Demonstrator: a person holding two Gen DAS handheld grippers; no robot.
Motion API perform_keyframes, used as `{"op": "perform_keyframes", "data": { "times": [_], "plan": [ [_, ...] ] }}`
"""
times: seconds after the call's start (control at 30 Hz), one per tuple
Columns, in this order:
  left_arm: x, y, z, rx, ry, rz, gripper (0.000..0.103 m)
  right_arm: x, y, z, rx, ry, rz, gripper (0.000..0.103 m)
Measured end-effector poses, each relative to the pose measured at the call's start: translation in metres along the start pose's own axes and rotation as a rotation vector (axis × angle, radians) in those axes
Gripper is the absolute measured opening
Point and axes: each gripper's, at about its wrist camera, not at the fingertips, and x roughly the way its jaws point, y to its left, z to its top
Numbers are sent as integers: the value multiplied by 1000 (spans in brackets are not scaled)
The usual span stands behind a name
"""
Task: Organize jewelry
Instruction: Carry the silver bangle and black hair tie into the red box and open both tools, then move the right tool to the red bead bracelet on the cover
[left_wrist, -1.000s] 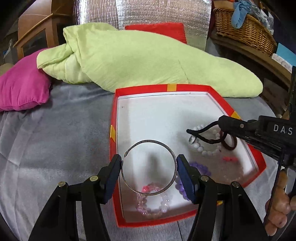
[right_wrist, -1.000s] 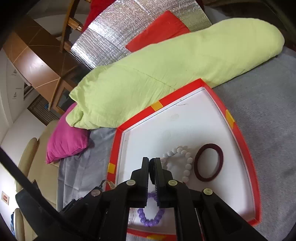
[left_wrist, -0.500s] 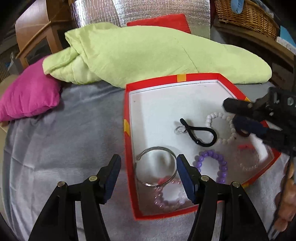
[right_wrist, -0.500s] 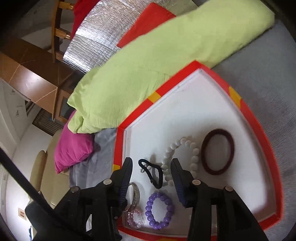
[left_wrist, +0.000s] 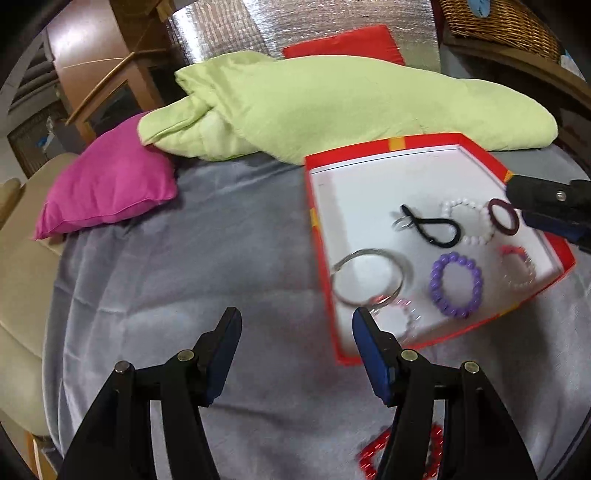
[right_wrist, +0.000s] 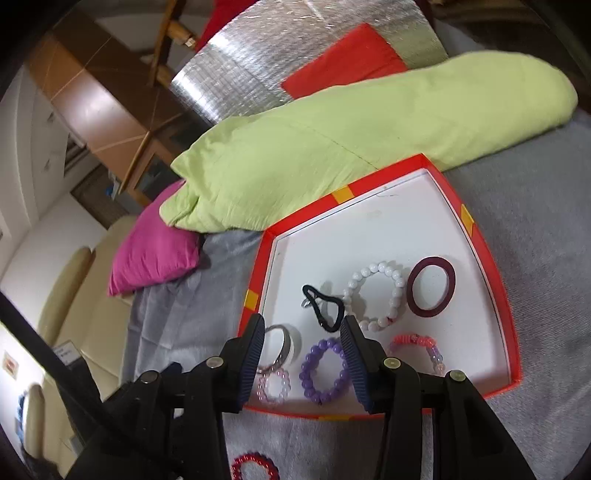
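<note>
A pink cushion (left_wrist: 107, 188) lies far left on the grey sheet (left_wrist: 184, 258), a green pillow (left_wrist: 332, 110) behind it. The left tool (left_wrist: 297, 325) hangs spread and empty over the sheet, just left of the red box (left_wrist: 319, 258). In the box lie a silver bangle (left_wrist: 367, 277), a black cord (left_wrist: 434, 230), white beads (left_wrist: 469, 221), a purple bracelet (left_wrist: 456, 284) and a dark ring (left_wrist: 502, 216). The right tool (right_wrist: 303, 338), jaws just opened, holds nothing above the box's near side. A red bracelet (right_wrist: 255, 467) lies on the sheet outside the box.

Shiny metal bangle (left_wrist: 367, 277), glossy plastic beads (left_wrist: 456, 285), matt grey cloth (left_wrist: 184, 266).
</note>
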Motion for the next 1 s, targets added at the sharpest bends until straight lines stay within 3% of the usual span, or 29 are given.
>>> {"op": "perform_keyframes", "data": {
  "times": [0.57,1.0],
  "plan": [
    [-19,17,-26,43,-9,33,64,-8,32,-41,-139,112,-30,47],
    [-19,20,-33,57,8,33,64,9,42,-82,-211,287,-83,47]
  ]
}}
